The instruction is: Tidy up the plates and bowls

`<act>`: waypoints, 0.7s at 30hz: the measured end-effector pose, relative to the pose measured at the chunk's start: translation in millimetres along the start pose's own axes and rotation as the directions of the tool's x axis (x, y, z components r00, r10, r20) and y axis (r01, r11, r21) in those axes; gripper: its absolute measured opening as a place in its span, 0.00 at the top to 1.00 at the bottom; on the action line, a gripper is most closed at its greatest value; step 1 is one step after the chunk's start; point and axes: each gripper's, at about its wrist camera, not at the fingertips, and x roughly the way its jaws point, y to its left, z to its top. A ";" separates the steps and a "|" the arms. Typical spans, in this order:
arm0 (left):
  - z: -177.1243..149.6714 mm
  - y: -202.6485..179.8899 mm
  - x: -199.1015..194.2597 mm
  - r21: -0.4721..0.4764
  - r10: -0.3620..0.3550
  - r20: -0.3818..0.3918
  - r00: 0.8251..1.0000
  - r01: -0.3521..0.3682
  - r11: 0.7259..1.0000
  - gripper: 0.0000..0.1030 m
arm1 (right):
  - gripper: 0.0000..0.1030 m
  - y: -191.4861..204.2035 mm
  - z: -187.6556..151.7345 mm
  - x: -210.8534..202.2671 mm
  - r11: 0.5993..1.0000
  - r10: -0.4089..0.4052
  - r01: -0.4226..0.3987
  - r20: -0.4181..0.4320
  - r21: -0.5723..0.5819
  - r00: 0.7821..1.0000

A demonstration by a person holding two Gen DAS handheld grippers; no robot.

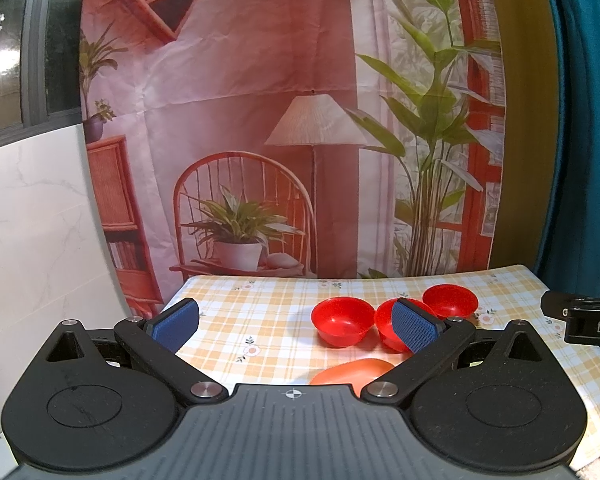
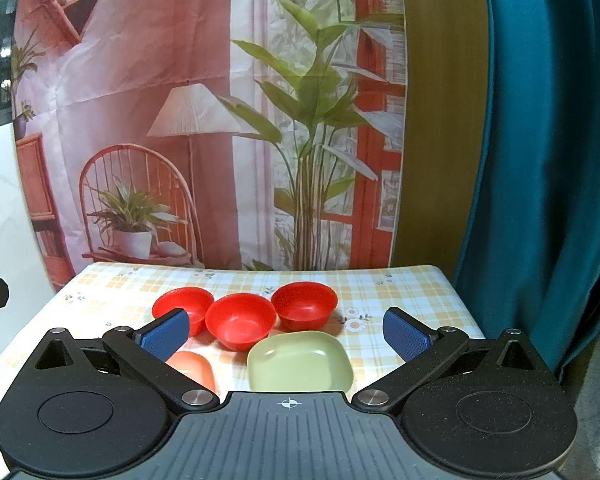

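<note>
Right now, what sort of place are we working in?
Likely a staged home setup, not a real room: a table with a checked tablecloth, a printed living-room backdrop hung behind it, and a teal curtain beside it.

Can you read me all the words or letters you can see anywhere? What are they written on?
"DA" - white letters on the black part of the right hand-held gripper at the right edge of the left wrist view; the rest is cut off by the frame.

The book spines printed on the backdrop cloth are too blurred to read.

No writing shows on the red bowls, the green plate or the checked tablecloth.
</note>
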 end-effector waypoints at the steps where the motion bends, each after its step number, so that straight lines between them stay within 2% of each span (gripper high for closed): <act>1: -0.2 0.0 0.2 -0.001 0.002 0.002 1.000 -0.002 1.000 0.00 | 0.00 0.0 0.5 0.1 1.000 0.002 -0.002 0.002 0.002 1.000; 9: -4.7 -3.8 5.0 0.036 0.024 0.033 0.999 -0.025 0.999 0.00 | 0.00 1.6 2.5 5.0 0.999 0.016 -0.015 0.043 -0.029 0.999; 13: -7.6 -3.6 12.1 0.038 0.012 0.047 0.999 -0.013 0.999 0.00 | 0.00 -2.8 -0.7 15.4 0.999 0.040 -0.039 0.046 -0.026 0.998; 17: -11.9 -3.6 26.5 0.036 0.001 0.039 0.999 -0.002 0.999 0.00 | 0.00 -10.3 -4.2 28.4 0.998 0.065 -0.065 0.041 0.000 0.997; 21: -17.7 -1.4 43.9 0.023 -0.012 0.015 1.000 0.011 1.000 0.00 | 0.00 -14.4 -10.7 41.4 0.998 0.057 -0.056 0.069 -0.013 0.996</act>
